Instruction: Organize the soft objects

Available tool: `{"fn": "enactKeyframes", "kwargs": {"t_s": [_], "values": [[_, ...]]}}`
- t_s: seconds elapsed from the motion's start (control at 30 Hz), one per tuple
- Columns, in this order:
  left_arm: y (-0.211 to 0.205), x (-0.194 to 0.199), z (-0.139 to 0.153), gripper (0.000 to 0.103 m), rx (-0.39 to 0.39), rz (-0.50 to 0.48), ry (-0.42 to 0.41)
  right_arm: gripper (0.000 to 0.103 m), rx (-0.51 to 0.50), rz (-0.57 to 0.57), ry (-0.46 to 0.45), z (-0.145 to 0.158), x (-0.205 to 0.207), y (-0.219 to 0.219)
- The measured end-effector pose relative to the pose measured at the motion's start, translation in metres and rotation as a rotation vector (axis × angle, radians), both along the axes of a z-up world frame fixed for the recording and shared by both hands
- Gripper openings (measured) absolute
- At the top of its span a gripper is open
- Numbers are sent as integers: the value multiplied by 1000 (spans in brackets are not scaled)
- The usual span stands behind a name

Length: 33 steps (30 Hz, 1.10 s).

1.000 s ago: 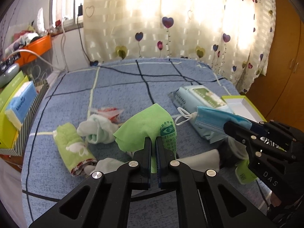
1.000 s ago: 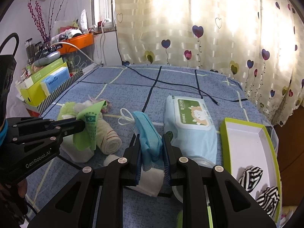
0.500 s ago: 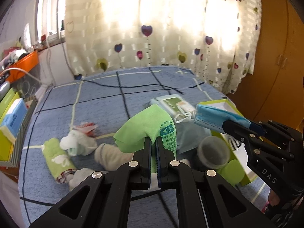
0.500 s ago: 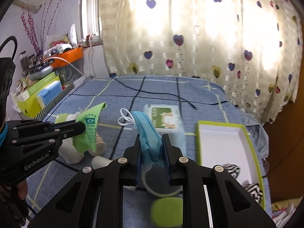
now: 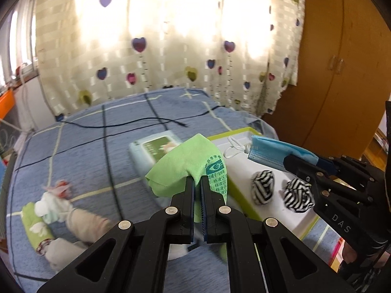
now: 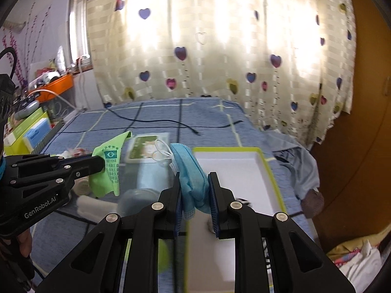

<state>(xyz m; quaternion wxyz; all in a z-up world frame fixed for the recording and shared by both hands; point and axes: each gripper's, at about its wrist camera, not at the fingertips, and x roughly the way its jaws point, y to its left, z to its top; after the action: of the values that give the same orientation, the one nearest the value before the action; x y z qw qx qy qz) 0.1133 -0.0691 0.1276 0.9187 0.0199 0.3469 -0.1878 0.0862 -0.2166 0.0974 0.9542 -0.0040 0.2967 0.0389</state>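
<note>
1. The wipes pack (image 5: pixel 156 151) lies just left of the tray (image 5: pixel 234 131).
2. Two striped socks (image 5: pixel 262 186) lie in the tray.
3. A cable (image 5: pixel 136 122) runs behind the tray.

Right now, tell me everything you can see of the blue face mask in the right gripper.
The blue face mask is a pleated, non-woven-looking surgical type, folded and bunched. The right gripper is shut on its middle, holding it in the air. White elastic ear loops dangle from its far end. It hangs over the near edge of the green-rimmed white box, touching only the gripper's pads.
</note>
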Motion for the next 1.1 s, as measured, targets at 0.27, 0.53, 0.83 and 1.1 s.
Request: {"fn": "enactKeyframes", "kwargs": {"t_s": [0.27,0.53,0.83,1.1], "values": [[-44,10,-8,5,-11,-89,27,20,-1,-83,29,-10,8,-42],[-81,22,-19,5,-22,-149,63,20,2,-109,63,-23,29,-73],[-107,34,-45,5,-17,-188,135,20,7,-74,93,-40,56,-89],[-117,33,-59,5,9,-215,165,20,-1,-43,122,-53,68,-89]]}}
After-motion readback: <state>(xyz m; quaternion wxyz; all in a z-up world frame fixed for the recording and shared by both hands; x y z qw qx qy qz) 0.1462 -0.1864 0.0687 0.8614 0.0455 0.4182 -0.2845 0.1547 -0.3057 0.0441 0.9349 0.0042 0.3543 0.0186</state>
